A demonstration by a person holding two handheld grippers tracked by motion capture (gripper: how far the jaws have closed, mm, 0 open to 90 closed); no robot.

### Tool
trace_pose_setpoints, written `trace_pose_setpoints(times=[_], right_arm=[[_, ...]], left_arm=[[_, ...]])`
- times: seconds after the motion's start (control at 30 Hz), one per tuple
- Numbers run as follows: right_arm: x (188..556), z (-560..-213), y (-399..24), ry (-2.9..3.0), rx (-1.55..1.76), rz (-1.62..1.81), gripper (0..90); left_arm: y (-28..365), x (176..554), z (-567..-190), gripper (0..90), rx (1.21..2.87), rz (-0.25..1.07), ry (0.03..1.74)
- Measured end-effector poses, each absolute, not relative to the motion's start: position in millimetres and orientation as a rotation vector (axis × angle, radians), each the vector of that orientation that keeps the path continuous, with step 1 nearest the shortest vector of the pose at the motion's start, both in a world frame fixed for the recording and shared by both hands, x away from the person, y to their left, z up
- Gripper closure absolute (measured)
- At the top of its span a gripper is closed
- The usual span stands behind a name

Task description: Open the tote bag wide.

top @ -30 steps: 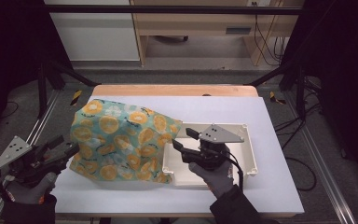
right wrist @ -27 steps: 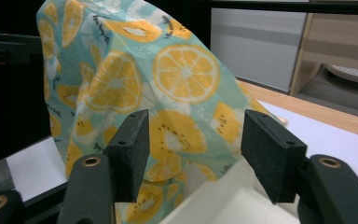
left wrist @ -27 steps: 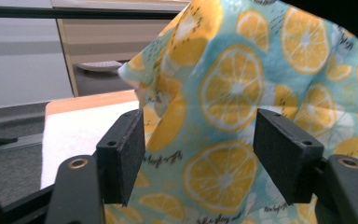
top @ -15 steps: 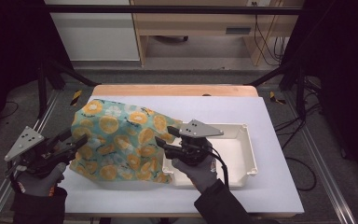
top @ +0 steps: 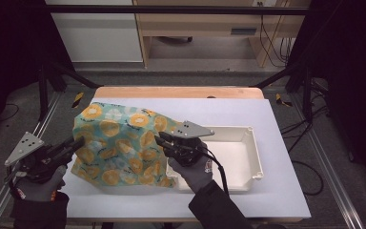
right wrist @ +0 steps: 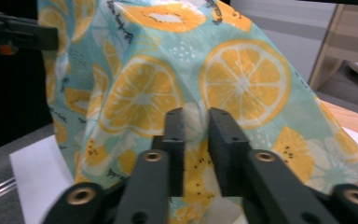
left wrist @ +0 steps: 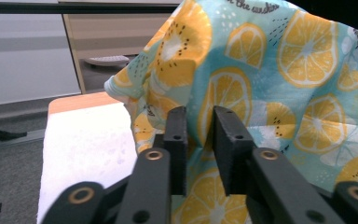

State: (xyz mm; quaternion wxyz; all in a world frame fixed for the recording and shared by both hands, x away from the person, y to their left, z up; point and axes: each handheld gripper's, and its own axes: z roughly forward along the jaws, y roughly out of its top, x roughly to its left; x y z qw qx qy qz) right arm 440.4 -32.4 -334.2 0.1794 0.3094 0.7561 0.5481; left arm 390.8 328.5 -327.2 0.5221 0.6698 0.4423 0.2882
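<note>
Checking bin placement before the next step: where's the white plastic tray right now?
In the high view the white rectangular plastic tray sits on the white table's right half, its left end hidden under the teal lemon-print cloth, just beyond the right tongs.

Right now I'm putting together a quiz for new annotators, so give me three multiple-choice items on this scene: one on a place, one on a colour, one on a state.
1. Where does the white tray sit relative to the cloth bag in the high view?
A. To its right
B. To its left
C. On top of it

2. What fruit print does the cloth bag carry on its teal ground?
A. Red cherries
B. Yellow-orange citrus slices
C. Green apples

3. How do the jaws of the left hand-held gripper stand?
A. Wide open, away from the bag
B. Pinched on a fold of the bag
C. Clamped on the tray rim

Answers: 1 A, the tray lies right of the bag on the white table. 2 B, orange slices cover the fabric. 3 B, the left gripper view shows fabric pinched between the jaws, which have just been closing.
</note>
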Motion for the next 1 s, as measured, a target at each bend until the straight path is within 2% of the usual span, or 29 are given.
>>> trace_pose_setpoints(times=[0.13, 0.47, 0.6, 0.63, 0.67, 0.7, 0.73, 0.77, 0.8, 0.83, 0.93, 1.0], right_arm=[[441, -332, -32, 2.138, 0.886, 1.536, 90.0], [432, -312, -34, 2.096, 0.822, 1.601, 89.3], [436, -314, -29, 2.096, 0.812, 1.619, 61.3], [436, -314, -29, 2.096, 0.812, 1.619, 61.3], [439, -317, -26, 2.113, 0.787, 1.598, 52.4], [439, -317, -26, 2.113, 0.787, 1.598, 52.4], [442, -321, -22, 2.094, 0.763, 1.561, 47.1], [444, -323, -20, 2.098, 0.751, 1.554, 46.8], [446, -325, -18, 2.108, 0.747, 1.55, 47.8], [447, -326, -17, 2.114, 0.743, 1.543, 53.3], [448, -329, -15, 2.124, 0.747, 1.517, 75.5], [448, -329, -16, 2.134, 0.764, 1.519, 86.2]], left_arm=[[330, 389, -327, 82.1, 1.603, 0.69, 1.064], [333, 387, -327, 88.4, 1.599, 0.68, 1.062], [333, 387, -328, 88.9, 1.6, 0.679, 1.061], [333, 387, -328, 88.9, 1.6, 0.679, 1.061], [333, 387, -328, 89.0, 1.602, 0.676, 1.061], [333, 387, -328, 89.0, 1.602, 0.676, 1.061], [333, 387, -329, 89.1, 1.601, 0.675, 1.063], [334, 387, -329, 89.1, 1.601, 0.672, 1.064], [334, 388, -330, 89.1, 1.604, 0.669, 1.064], [334, 388, -330, 89.1, 1.604, 0.668, 1.065], [334, 388, -330, 89.2, 1.602, 0.665, 1.066], [334, 388, -330, 89.1, 1.602, 0.664, 1.066]])
